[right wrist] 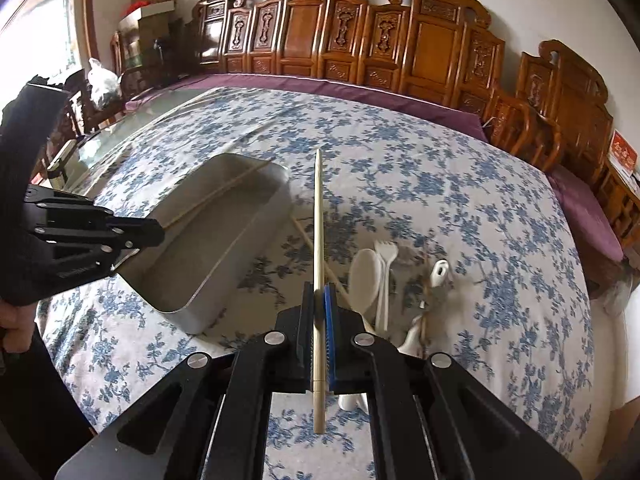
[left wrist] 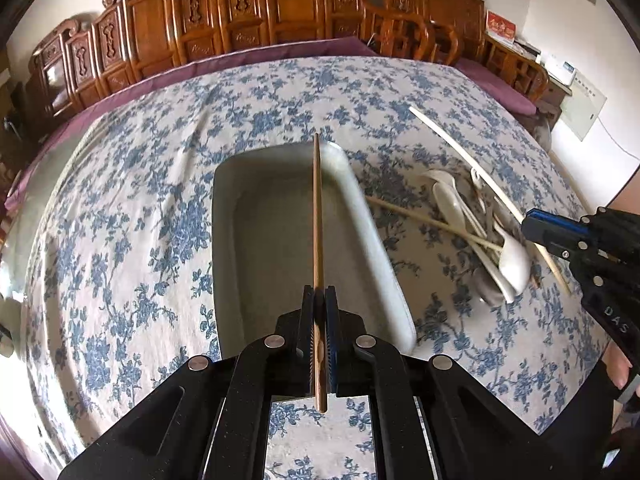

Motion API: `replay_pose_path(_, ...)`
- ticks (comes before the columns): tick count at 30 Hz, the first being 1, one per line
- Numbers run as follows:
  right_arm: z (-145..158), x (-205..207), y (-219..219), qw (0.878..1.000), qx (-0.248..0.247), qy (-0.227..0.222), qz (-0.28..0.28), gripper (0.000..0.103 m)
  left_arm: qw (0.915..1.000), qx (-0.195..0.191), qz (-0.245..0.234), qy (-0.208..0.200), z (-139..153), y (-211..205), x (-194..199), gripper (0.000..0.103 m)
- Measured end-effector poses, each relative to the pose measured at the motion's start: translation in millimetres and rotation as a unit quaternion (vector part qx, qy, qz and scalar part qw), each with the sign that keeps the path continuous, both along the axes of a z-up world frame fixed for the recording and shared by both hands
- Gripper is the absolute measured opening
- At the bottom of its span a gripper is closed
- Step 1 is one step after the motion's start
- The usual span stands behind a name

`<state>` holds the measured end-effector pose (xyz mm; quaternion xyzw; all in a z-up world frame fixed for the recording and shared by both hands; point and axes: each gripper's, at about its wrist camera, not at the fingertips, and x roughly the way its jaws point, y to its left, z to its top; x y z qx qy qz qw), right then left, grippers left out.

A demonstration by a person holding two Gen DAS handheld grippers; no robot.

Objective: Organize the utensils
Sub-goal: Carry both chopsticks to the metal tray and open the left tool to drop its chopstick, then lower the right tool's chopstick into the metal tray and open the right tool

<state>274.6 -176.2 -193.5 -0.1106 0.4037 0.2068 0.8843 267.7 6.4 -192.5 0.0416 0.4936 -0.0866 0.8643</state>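
**Both grippers clamp a chopstick each above a floral tablecloth**

Two hand-held black grippers work over a table covered in a white cloth with blue flowers (left wrist: 120, 208). A row of carved wooden chairs (right wrist: 400, 40) lines the far side.

The left gripper (left wrist: 320, 292) has its jaws pressed tight on a brown chopstick (left wrist: 317, 208). The stick runs straight out from the jaws, above a rectangular metal tray (left wrist: 384, 248) that sits on the cloth. The tray looks empty in this view, though motion blur softens its right rim.

The right gripper (right wrist: 320, 292) is likewise closed tight, on a pale chopstick (right wrist: 318, 216). That stick points forward over bare cloth, just right of the tray (right wrist: 256, 236).

The rest of the utensils lie in a loose heap on the cloth, to the right of the tray. From the right wrist view, the heap shows a white spoon (right wrist: 364, 280), a white plastic fork (right wrist: 385, 264) touching the spoon, another white ceramic spoon (right wrist: 438, 272) nearby, and a further pale chopstick (right wrist: 304, 236) that passes under the held one. From the left wrist view the same pile (left wrist: 480, 232) sits between the tray and the right gripper.

A hand (right wrist: 14, 316) grips the left tool's handle at the picture's edge.
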Motion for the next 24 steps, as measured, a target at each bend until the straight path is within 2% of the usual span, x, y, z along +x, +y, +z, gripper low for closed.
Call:
replay_pose_path(10,-6.1,4.9,18.3,1.000,-0.002,0.013,0.015,0.006,0.9995,-0.025,0.004,0.017,-20.2,6.0,12.4,0.005)
replay_pose_path(18,-2.6,9.9,33.0,0.999,0.011,0.021,0.027,0.006,0.9992,-0.037,0.014,-0.001,-18.1,15.4,14.5,0.005)
replay_pose_path(19,-2.8,10.8,34.2,0.999,0.013,0.022,0.027,0.006,0.9992,-0.037,0.016,-0.005,-16.8,18.0,13.8,0.007)
replay_pose_path(21,-3.3,13.2,39.3,0.999,0.018,0.025,0.028,0.006,0.9990,-0.034,0.022,-0.017,-13.5,25.5,10.9,0.022)
replay_pose_path(24,-5.3,16.2,49.4,0.999,0.027,0.031,0.030,0.006,0.9984,-0.036,0.033,-0.028,-7.5,39.0,8.8,0.025)
